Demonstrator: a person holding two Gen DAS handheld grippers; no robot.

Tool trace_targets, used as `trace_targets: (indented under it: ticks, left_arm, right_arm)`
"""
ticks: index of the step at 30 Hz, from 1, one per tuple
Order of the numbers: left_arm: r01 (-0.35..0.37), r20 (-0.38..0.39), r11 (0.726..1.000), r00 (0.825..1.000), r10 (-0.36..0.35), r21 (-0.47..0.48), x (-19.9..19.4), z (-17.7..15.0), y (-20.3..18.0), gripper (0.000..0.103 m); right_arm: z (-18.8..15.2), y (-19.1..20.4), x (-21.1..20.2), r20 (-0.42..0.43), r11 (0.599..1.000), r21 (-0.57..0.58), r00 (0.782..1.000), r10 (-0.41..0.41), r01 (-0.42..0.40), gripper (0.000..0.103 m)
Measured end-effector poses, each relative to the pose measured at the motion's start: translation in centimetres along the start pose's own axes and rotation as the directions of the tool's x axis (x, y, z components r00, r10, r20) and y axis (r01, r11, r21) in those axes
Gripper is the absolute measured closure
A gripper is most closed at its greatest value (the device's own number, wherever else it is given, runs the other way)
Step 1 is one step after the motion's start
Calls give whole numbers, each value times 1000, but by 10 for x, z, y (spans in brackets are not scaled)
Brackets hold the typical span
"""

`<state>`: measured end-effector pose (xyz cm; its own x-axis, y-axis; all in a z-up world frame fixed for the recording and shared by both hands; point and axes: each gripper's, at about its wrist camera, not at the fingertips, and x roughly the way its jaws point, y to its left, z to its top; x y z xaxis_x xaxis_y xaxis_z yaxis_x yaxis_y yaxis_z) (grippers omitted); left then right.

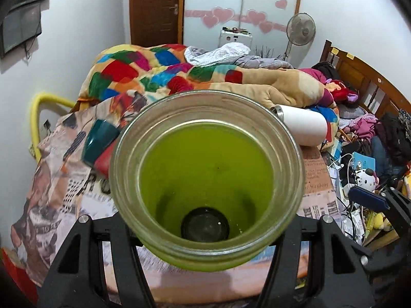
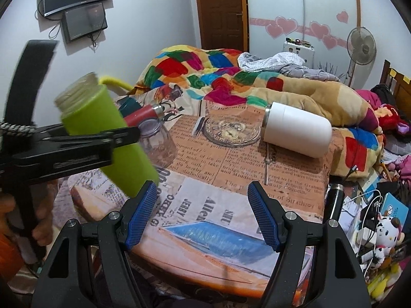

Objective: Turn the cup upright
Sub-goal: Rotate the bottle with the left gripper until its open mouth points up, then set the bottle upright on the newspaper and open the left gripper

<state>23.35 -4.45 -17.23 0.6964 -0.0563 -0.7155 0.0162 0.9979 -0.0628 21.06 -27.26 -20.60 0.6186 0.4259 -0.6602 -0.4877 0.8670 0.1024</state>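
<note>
A lime-green cup (image 2: 108, 133) with a clear threaded rim is clamped in my left gripper (image 2: 123, 134), lifted above the newspaper-print sheet and tilted, mouth up and to the left. In the left wrist view the cup's open mouth (image 1: 206, 179) faces the camera and hides the fingertips. My right gripper (image 2: 203, 205) is open and empty low over the sheet, just right of the cup's base. Its blue pads (image 2: 141, 215) show on both sides.
A white cup (image 2: 298, 132) lies on its side at the right. A clear glass jar (image 2: 159, 143), a red cup (image 2: 143, 114) and a teal cup (image 1: 99, 143) lie behind the green one. A colourful blanket (image 2: 218, 77) is piled behind; clutter fills the right edge.
</note>
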Motion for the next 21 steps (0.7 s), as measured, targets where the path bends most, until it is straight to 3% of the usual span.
trace_targets:
  ticks: [14,21]
  left_arm:
    - [-25,4,997,1000,25,68,32,-19,-20,41]
    - [14,-70,997,998,-9,70,29,-12,-16,40]
  right_arm:
    - [-6,-18,3,-22,999,33,999,-41,41,33]
    - [-3,-13,-12,7,998,32,998,-58,58,33]
